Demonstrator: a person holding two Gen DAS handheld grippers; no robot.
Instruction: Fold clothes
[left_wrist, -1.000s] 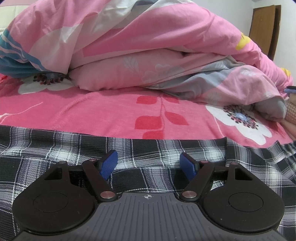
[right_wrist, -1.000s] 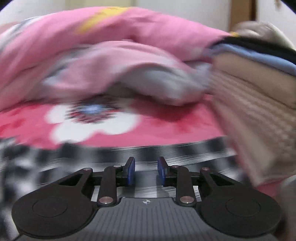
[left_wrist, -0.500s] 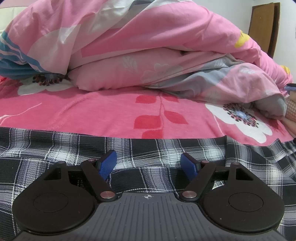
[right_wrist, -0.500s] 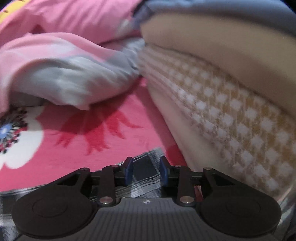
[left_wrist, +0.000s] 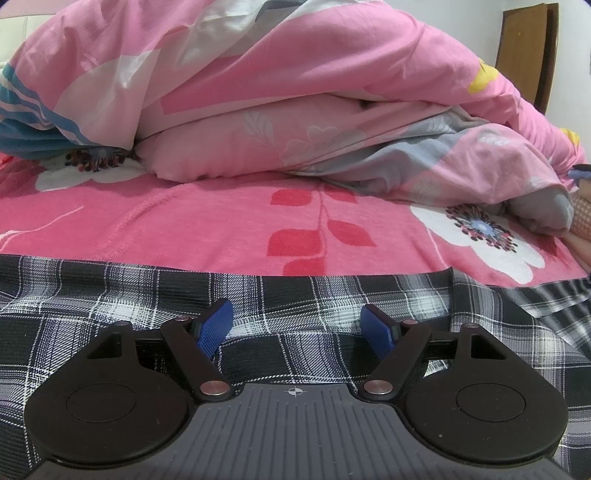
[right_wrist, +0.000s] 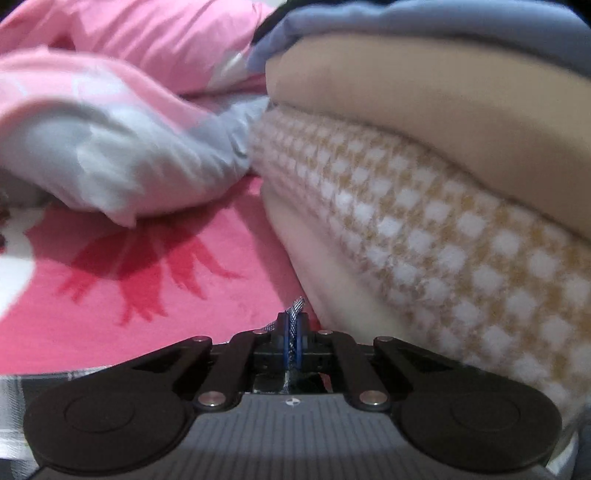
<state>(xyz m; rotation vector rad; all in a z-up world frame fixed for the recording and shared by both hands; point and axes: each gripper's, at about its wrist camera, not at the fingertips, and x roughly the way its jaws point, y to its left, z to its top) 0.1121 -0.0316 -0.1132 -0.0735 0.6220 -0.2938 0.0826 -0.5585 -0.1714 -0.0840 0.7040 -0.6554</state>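
Right claw (right_wrist: 294, 334) now pressed together, pinching a corner of the black-and-white plaid woven garment (left_wrist: 317, 306); half a second ago spread a little with that corner between the pads. Swung from facing the flower print toward the stack on its right. Grip apparently secured, so a lift or fold of that corner looks ready to begin.

Left claw (left_wrist: 297, 328) spread wide, unmoved over the second, low over the plaid cloth with nothing between the pads. Garment flat beneath and just ahead of both claws, on the pink flower-printed bed sheet (left_wrist: 221, 229).

Beyond the left claw, a bulky pink-and-grey floral quilt (left_wrist: 295, 110). Just right of the right claw, a stack of folded cloths, cream-and-tan checked below plain beige (right_wrist: 443, 229); close enough to crowd an outward sweep.
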